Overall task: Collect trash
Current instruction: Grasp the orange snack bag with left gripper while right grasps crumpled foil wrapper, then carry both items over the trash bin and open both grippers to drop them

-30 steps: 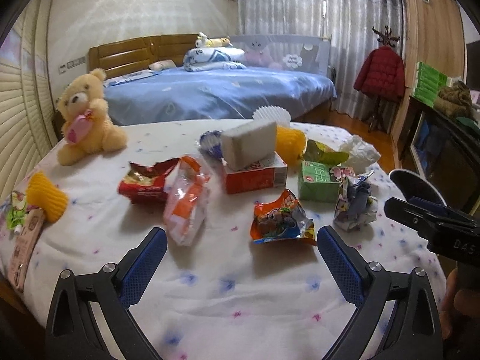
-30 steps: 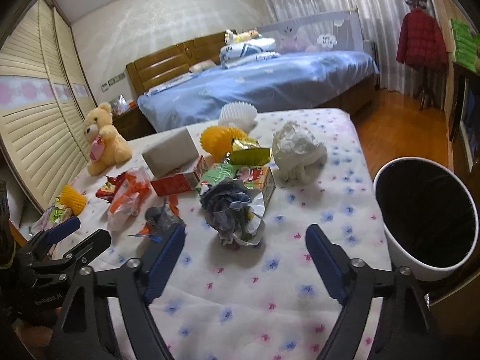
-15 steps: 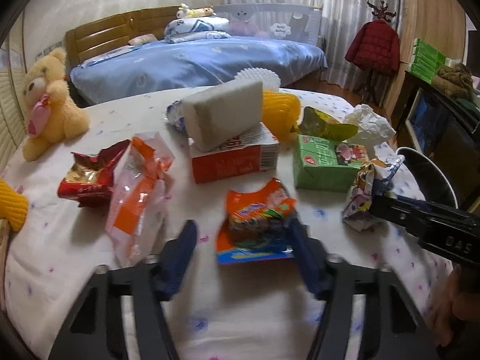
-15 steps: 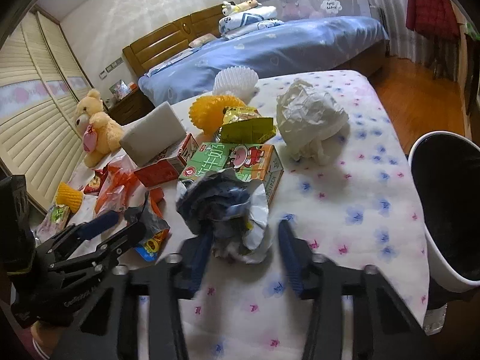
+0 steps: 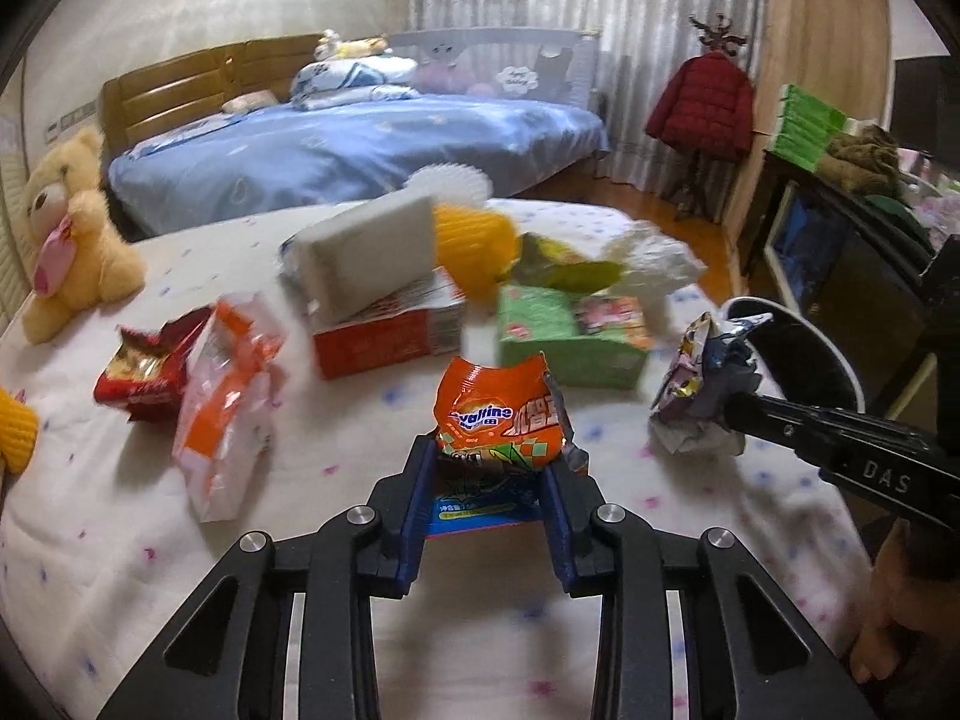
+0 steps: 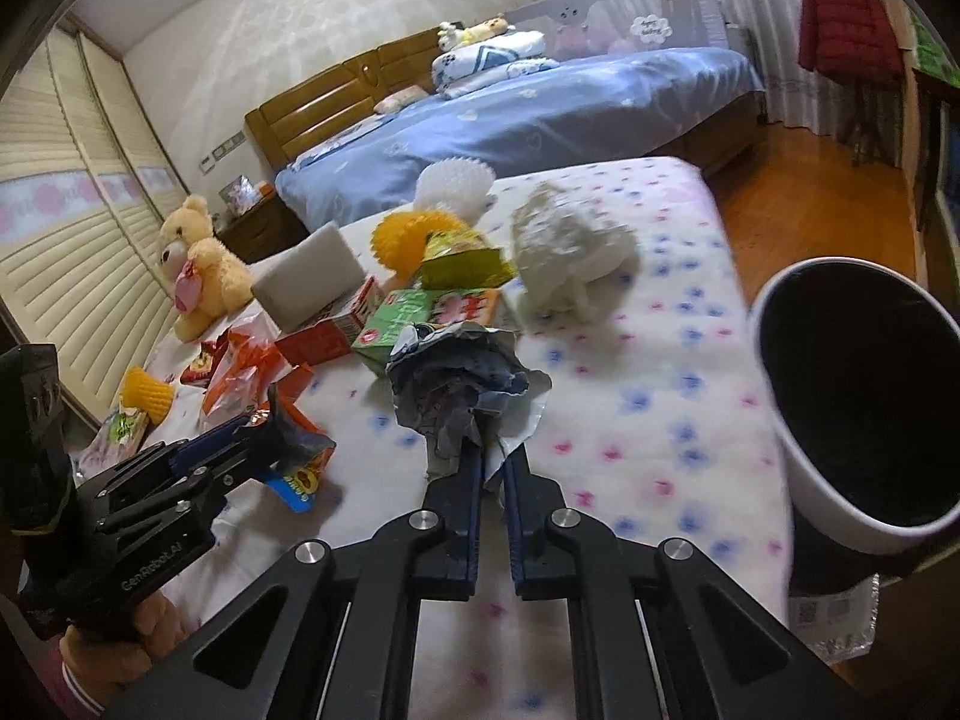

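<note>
So it's a bedroom: big bed (image 5: 360,150) with a blue cover across the top of both views, slatted closet doors on the left in the right wrist view, and a red jacket (image 5: 705,102) hanging in the upper right. In front of that is a table (image 5: 540,660) with a white flowery cloth, covered in junk. A white bin (image 6: 852,396) with a dark inside sits at the right edge of the right wrist view, cut off by the frame.

Trash pile is mid-frame: a red carton (image 5: 384,330) with a grey block on top, a green carton (image 5: 564,330), and a teddy bear (image 5: 72,240) far left.

The left gripper (image 5: 489,480) has just been closing and now pinches an orange snack wrapper (image 5: 501,414); "Ovaltine" is readable on it, the rest is too small. The right gripper (image 6: 492,468) has just been closing too, and is clamped on a crumpled foil wrapper (image 6: 456,384), centre frame.

"DAS" shows on the right tool in the left view, and "CenRobot.AI" on the left tool in the right view. Background is motion-blurred, so the carton print is unreadable.
</note>
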Motion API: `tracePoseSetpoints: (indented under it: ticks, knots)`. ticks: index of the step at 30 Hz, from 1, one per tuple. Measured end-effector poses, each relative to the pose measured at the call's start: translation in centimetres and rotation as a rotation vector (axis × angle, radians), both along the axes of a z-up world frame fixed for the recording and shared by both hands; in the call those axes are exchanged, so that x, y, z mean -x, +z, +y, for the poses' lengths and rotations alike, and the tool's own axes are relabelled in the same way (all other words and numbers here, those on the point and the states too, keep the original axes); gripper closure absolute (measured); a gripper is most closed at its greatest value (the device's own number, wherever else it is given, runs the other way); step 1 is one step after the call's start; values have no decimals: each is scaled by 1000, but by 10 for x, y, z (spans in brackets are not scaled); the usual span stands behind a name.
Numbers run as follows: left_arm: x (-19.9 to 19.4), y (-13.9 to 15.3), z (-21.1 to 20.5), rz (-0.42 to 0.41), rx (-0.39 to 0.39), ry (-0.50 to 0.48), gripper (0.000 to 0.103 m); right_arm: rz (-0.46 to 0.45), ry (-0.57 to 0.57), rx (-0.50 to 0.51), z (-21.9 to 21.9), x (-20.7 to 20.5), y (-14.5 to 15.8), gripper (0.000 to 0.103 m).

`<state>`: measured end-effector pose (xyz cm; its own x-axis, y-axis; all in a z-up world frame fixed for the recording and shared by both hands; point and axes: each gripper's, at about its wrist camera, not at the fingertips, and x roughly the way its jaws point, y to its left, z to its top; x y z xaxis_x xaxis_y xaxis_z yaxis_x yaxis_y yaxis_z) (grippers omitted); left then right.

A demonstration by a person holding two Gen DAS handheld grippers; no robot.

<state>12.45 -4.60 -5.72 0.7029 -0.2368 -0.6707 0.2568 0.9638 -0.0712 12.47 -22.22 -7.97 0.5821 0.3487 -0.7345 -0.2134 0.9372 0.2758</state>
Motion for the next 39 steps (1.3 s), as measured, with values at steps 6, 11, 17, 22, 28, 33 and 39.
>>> tracePoseSetpoints:
  ticks: [6,11,17,22,28,33,39]
  knots:
    - [4,9,-31,-8,-15,-72,71,-17,-59,-8,-29,10,9,96]
    - [7,13,-51,-18,-28,-119,71,-25,-115,-6,-58,19,13,96]
    - [3,13,-75,-17,-27,-165,71,-27,-172,-26,-87,25,16,96]
    - [-5,11,-89,-22,-38,-193,71,-31,-221,-22,-109,28,16,96]
    - [-12,9,-105,-22,-46,-220,71,-21,-272,-40,-130,29,12,96]
    - [-18,9,-122,-19,-51,-240,71,-9,-308,-47,-145,30,7,96]
    - [-29,7,-135,-15,-55,-254,71,2,-338,-44,-158,26,2,96]
